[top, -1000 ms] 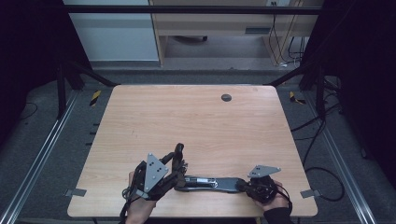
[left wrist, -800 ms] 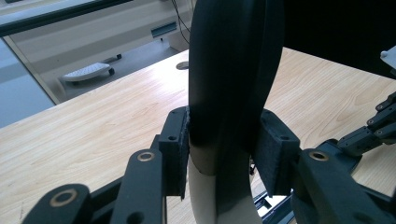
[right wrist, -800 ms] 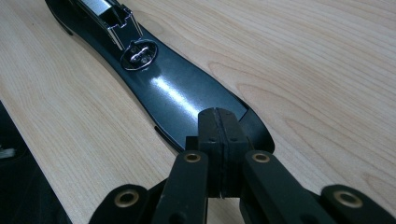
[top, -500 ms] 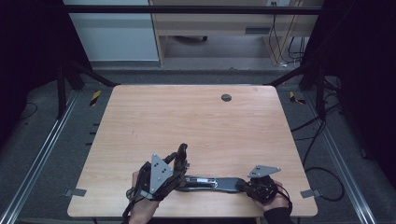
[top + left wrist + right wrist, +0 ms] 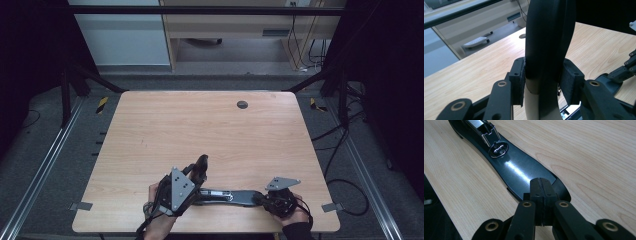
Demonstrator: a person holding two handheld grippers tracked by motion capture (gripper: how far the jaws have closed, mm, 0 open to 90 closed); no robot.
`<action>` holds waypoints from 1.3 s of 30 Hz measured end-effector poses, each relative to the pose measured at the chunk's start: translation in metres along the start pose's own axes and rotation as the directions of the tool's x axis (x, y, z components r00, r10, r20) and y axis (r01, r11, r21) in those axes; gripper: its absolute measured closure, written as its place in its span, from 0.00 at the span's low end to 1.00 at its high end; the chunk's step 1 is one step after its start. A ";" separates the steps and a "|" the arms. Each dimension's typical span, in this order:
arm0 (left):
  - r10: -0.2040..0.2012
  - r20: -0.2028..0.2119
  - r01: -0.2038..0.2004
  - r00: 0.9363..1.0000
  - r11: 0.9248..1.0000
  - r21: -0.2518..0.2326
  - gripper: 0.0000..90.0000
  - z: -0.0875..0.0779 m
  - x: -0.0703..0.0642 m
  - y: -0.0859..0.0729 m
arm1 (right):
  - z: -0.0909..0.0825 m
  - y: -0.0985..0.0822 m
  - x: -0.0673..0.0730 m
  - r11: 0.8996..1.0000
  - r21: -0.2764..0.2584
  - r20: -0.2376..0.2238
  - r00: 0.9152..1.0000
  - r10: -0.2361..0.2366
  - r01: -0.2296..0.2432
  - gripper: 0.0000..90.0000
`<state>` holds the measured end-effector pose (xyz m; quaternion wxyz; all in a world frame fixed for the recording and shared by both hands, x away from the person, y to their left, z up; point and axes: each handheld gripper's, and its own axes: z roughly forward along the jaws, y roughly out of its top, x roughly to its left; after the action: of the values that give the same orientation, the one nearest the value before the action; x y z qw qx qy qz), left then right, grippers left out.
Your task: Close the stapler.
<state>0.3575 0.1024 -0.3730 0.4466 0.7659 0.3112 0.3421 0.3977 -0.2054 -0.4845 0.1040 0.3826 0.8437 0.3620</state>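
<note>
A long glossy black device (image 5: 227,195) lies flat near the table's front edge, with a metal mechanism (image 5: 486,131) set in its base (image 5: 519,170). From its left end rises a thick curved black arm (image 5: 549,37) with a cream lower part. My left gripper (image 5: 198,172) is shut on that arm, and its pads (image 5: 520,75) press on both sides. My right gripper (image 5: 541,185) is shut with its pads together, its tip resting on the rounded right end of the base. In the high view the right gripper (image 5: 261,199) points left along the device.
The wooden table (image 5: 200,125) has a round cable hole (image 5: 242,104) at the back. Metal rails run along the floor on both sides. A cabinet and a desk stand behind the table, and cables (image 5: 345,185) trail at the right.
My left gripper, with the curved arm in it, has shifted slightly to the right. The right gripper and the base have kept still.
</note>
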 end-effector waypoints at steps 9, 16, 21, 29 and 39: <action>0.019 -0.010 -0.019 1.000 1.000 0.005 0.65 0.003 -0.005 0.002 | 0.000 0.000 0.000 1.000 0.000 0.000 1.000 0.000 0.000 1.00; 0.031 -0.018 -0.031 0.999 1.000 0.002 0.65 0.005 -0.009 0.002 | 0.000 0.000 0.000 1.000 0.000 0.000 1.000 0.000 0.000 1.00; 0.041 -0.021 -0.041 0.999 0.999 -0.001 0.65 0.006 -0.011 0.003 | 0.000 0.000 0.000 1.000 0.000 -0.003 1.000 0.001 -0.001 1.00; 0.062 -0.028 -0.062 0.998 0.998 0.003 0.65 0.008 -0.015 0.003 | 0.000 0.000 0.000 1.000 -0.002 0.001 1.000 -0.004 0.004 1.00; 0.094 -0.039 -0.094 0.995 0.996 0.004 0.65 0.011 -0.022 0.004 | 0.000 0.000 0.000 1.000 0.000 -0.004 1.000 0.001 -0.001 1.00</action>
<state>0.3546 0.0785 -0.3790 0.4230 0.7733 0.2838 0.3776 0.3975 -0.2053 -0.4844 0.1020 0.3825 0.8436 0.3627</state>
